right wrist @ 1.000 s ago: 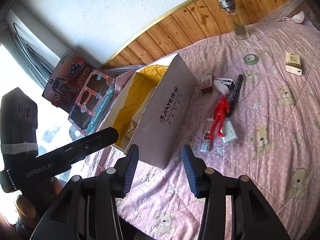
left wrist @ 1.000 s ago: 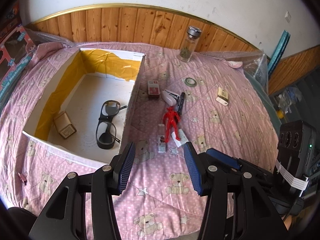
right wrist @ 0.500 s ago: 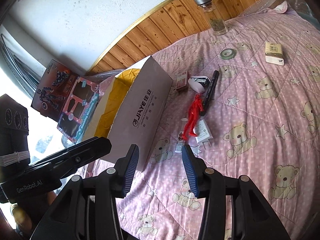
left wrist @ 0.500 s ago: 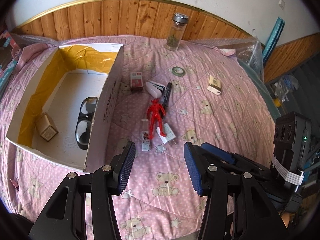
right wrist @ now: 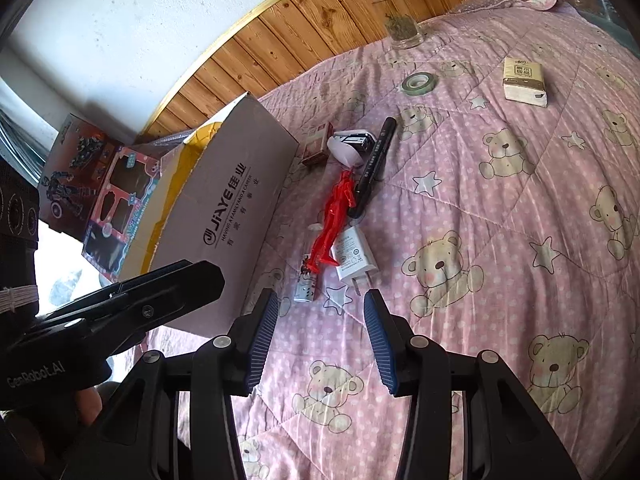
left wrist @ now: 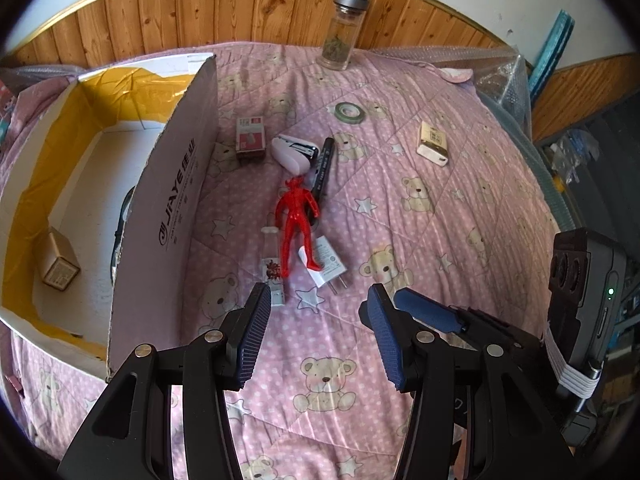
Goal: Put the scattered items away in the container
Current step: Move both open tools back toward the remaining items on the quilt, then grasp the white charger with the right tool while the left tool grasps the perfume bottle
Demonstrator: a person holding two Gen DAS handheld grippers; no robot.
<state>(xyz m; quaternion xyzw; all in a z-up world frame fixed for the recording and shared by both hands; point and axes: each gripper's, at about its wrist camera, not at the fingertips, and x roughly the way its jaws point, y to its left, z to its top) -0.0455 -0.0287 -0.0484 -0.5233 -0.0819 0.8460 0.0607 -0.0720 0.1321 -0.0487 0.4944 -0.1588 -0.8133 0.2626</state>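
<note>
Left wrist view. Left gripper (left wrist: 316, 320): jaws spread, nothing between them, above the quilt (left wrist: 460, 208). Cardboard box (left wrist: 176, 200): open-topped, at left, yellow-lined; a small carton (left wrist: 60, 264) and part of a dark-framed item lie inside. Red figure (left wrist: 298, 220): on the quilt just right of the box wall, beside a black marker (left wrist: 322, 172), a white charger (left wrist: 330, 264) and a small sachet (left wrist: 274, 276). Judged light, rigid plastic, slightly slick; best pinched across the torso. Glass jar (left wrist: 342, 36): upright by the wooden panelling; likely fragile and heavier.

Right wrist view. Right gripper (right wrist: 320, 332): jaws spread, empty, short of the charger's prongs. Tape roll (right wrist: 418, 82) and a flat packet (right wrist: 524, 80): well apart from the cluster. Surface: soft, padded, bear-printed; thin items may sink in slightly. Room: white wall above the timber panelling, toy box (right wrist: 96, 184) behind the cardboard box.
</note>
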